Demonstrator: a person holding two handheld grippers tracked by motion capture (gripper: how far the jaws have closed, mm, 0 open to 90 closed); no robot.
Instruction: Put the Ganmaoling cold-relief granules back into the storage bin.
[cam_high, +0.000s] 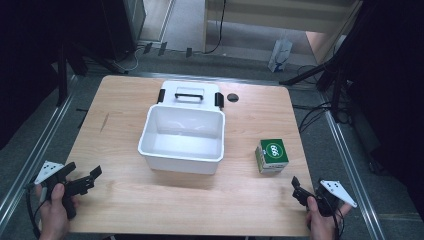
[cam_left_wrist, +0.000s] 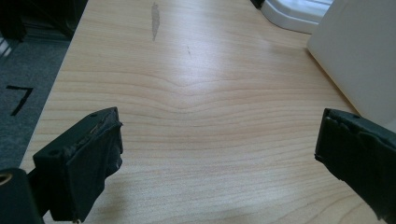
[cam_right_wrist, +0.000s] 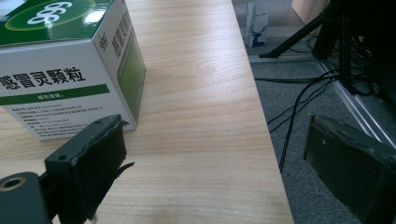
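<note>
A white plastic bin stands open-topped at the table's middle, and its lid with black latches lies just behind it. A green and white medicine box sits to the bin's right; in the right gripper view the box is close ahead on the left. My left gripper rests near the front left corner, jaws wide apart over bare wood, with the bin's wall to its right. My right gripper is near the front right corner, open, with nothing between its jaws.
The wooden table has a round black grommet behind the lid. Its right edge runs close to my right gripper, with cables and stand legs on the grey floor beyond. A white bag stands on the floor behind the table.
</note>
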